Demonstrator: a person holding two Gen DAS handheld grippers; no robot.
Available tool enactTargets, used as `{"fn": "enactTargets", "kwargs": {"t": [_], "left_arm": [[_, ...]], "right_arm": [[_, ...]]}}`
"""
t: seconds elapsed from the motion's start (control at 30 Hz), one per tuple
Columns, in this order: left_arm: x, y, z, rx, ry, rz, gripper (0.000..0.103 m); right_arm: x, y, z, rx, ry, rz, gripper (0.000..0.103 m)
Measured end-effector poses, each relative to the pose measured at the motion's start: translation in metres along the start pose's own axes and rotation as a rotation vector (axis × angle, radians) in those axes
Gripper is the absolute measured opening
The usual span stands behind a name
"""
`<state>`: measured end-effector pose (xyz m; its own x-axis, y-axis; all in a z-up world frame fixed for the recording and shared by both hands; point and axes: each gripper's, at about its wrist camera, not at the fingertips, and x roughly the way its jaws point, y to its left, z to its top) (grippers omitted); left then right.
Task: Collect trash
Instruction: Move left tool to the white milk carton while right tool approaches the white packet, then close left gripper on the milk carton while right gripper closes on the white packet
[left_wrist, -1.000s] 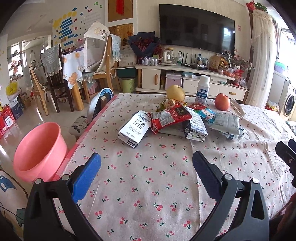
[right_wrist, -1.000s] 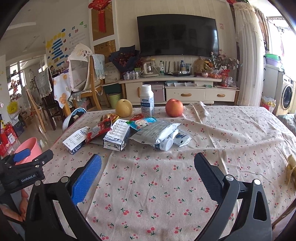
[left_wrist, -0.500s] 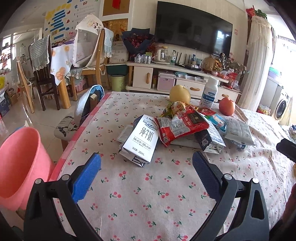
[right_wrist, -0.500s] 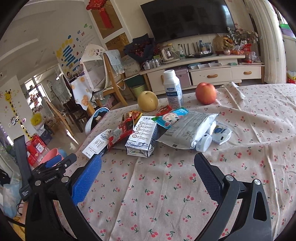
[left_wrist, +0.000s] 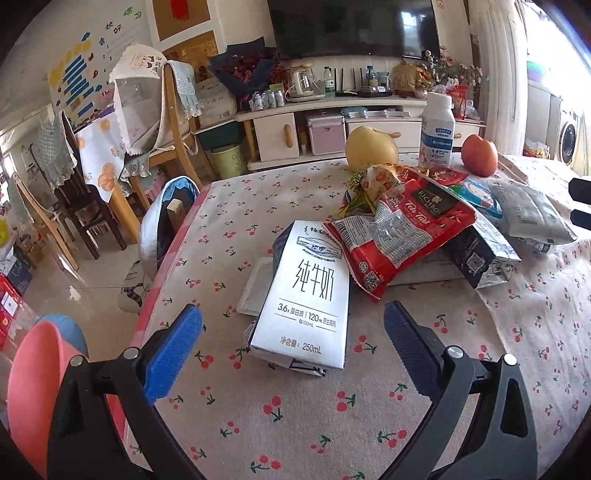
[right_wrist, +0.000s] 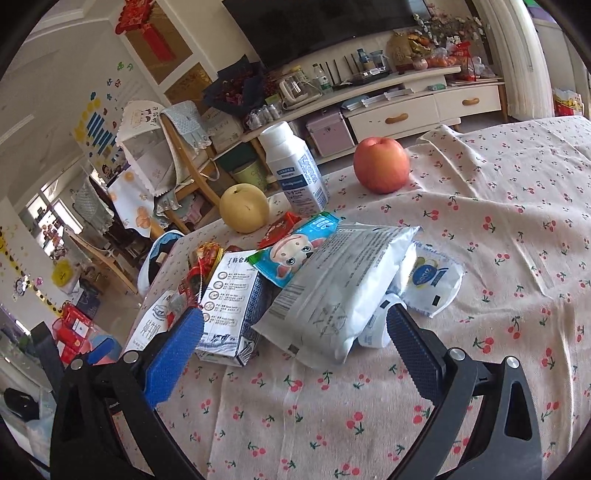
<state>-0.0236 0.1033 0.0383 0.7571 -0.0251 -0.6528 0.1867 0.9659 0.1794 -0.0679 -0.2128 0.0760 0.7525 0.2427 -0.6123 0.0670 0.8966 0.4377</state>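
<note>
Trash pile (left_wrist: 399, 236): two milk cartons (right_wrist: 231, 306), one apple (right_wrist: 381, 165).

A milk carton (left_wrist: 306, 306) lay on the surface (left_wrist: 332, 417); left of the carton, off the surface, stood a basin (left_wrist: 33, 387); behind it, wrappers (left_wrist: 399, 236).

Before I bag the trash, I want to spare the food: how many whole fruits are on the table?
2. A yellow pear stands behind the wrapper pile, left of the white bottle. A red apple sits right of that bottle. More could hide under the wrappers.
</note>
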Motion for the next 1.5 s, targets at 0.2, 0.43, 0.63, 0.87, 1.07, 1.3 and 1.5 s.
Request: {"fn": "enactTargets", "kwargs": {"t": [0.2, 0.43, 0.63, 0.87, 1.07, 1.3, 1.5], "left_arm": [[0.012, 0.001, 0.005, 0.007, 0.01, 0.032, 0.099], [0.023, 0.0, 0.006, -0.007, 0.044, 0.039, 0.075], [0.019, -0.002, 0.008, -0.031, 0.027, 0.044, 0.052], [0.012, 0.008, 0.008, -0.106, 0.006, 0.023, 0.027], [0.007, 0.012, 0.004, -0.138, -0.003, -0.003, 0.017], [0.001, 0.029, -0.005, -0.221, 0.02, -0.086, 0.017], [0.008, 0.025, -0.009, -0.189, 0.076, -0.089, 0.067]], "right_arm": [[0.025, -0.013, 0.008, 0.021, 0.053, -0.039, 0.083], [0.041, -0.015, 0.014, -0.014, 0.072, -0.061, 0.083], [0.058, -0.017, 0.018, -0.05, 0.091, -0.071, 0.083], [0.055, -0.012, 0.021, -0.087, 0.07, -0.058, 0.051], [0.043, 0.006, 0.018, -0.137, 0.052, -0.024, 0.031], [0.03, 0.046, 0.002, -0.266, 0.048, 0.007, 0.025], [0.033, 0.052, -0.005, -0.265, 0.082, 0.024, 0.028]]}}
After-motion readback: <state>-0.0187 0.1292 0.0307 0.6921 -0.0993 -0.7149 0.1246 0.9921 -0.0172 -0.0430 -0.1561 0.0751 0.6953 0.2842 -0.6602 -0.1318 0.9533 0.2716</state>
